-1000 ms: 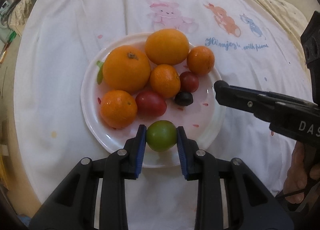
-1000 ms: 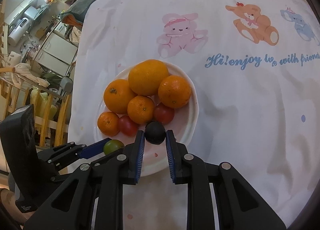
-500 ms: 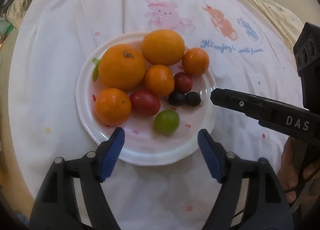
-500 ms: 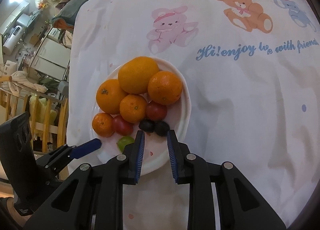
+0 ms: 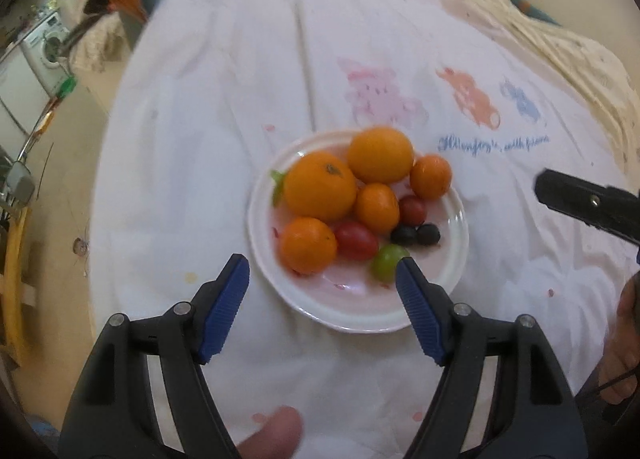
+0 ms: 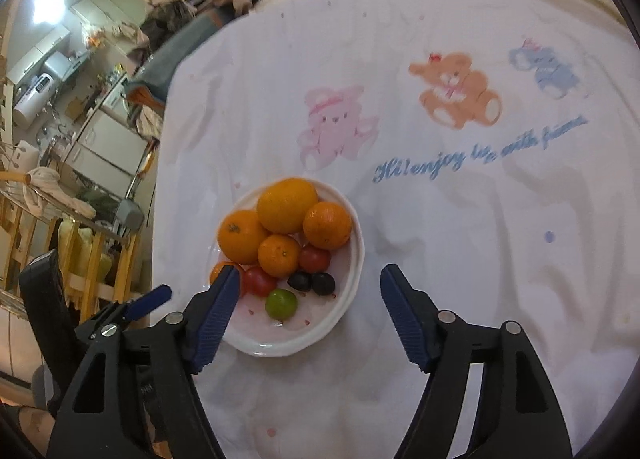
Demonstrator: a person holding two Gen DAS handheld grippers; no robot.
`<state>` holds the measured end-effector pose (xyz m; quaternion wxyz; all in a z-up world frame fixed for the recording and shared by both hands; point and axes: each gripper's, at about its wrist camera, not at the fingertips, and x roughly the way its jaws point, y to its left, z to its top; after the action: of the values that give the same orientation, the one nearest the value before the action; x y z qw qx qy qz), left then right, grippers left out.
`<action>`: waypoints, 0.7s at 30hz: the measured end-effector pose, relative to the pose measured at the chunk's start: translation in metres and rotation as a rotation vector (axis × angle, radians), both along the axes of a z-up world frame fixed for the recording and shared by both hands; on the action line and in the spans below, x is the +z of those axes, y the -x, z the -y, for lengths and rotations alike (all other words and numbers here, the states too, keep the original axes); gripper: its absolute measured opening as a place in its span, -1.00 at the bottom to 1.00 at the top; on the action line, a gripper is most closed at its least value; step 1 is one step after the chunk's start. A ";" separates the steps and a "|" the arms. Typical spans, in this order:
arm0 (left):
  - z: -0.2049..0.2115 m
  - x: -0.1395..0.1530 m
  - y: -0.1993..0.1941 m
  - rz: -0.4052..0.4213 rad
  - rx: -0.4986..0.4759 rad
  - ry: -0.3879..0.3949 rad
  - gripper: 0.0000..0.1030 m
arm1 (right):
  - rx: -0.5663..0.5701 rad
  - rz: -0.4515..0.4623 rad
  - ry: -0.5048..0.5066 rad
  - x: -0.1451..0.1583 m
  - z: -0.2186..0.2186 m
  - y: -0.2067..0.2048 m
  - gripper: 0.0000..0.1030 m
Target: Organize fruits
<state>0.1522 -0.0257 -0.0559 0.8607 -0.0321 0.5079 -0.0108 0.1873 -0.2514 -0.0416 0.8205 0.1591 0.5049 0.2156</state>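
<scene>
Both the left gripper (image 5: 322, 275) and right gripper (image 6: 306, 285) hang spread wide with nothing between the jaws, the right one's jaws having just been opening, above the white plate (image 5: 460, 255) on the printed cloth (image 6: 440, 259), where all the fruit sits. The oranges (image 5: 320, 191) look firm and fairly heavy, best pinched across the middle. The red tomatoes (image 5: 356, 240), the green one (image 5: 387, 257) and two dark fruits (image 5: 416, 234) look small, smooth, apt to roll and bruise, so they likely need a light grip across the widest part.

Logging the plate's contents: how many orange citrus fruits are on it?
5, all on the white plate: two big ones at the back, one right, one centre, one front-left.
</scene>
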 end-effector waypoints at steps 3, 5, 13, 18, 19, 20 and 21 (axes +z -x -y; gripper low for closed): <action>-0.009 0.016 0.012 0.049 0.016 0.013 0.47 | -0.011 0.056 0.006 0.016 0.004 0.015 0.63; -0.013 0.025 0.018 0.076 0.025 0.009 0.66 | -0.026 0.091 0.011 0.024 0.006 0.028 0.68; -0.029 0.048 0.056 0.136 0.059 0.032 0.99 | -0.063 0.182 0.036 0.042 0.013 0.076 0.69; -0.034 0.059 0.078 0.175 0.068 0.036 0.99 | -0.059 0.193 0.056 0.042 0.008 0.096 0.72; -0.034 0.060 0.081 0.181 0.068 0.036 0.99 | -0.061 0.199 0.061 0.042 0.007 0.100 0.73; -0.033 0.062 0.085 0.191 0.068 0.028 0.99 | -0.062 0.204 0.065 0.043 0.006 0.104 0.74; -0.032 0.064 0.089 0.198 0.064 0.015 0.99 | -0.064 0.208 0.070 0.043 0.005 0.106 0.80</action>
<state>0.0631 0.0067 0.0080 0.9064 -0.0537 0.4188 0.0096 0.0810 -0.2563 0.0014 0.8801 0.1232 0.4187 0.1871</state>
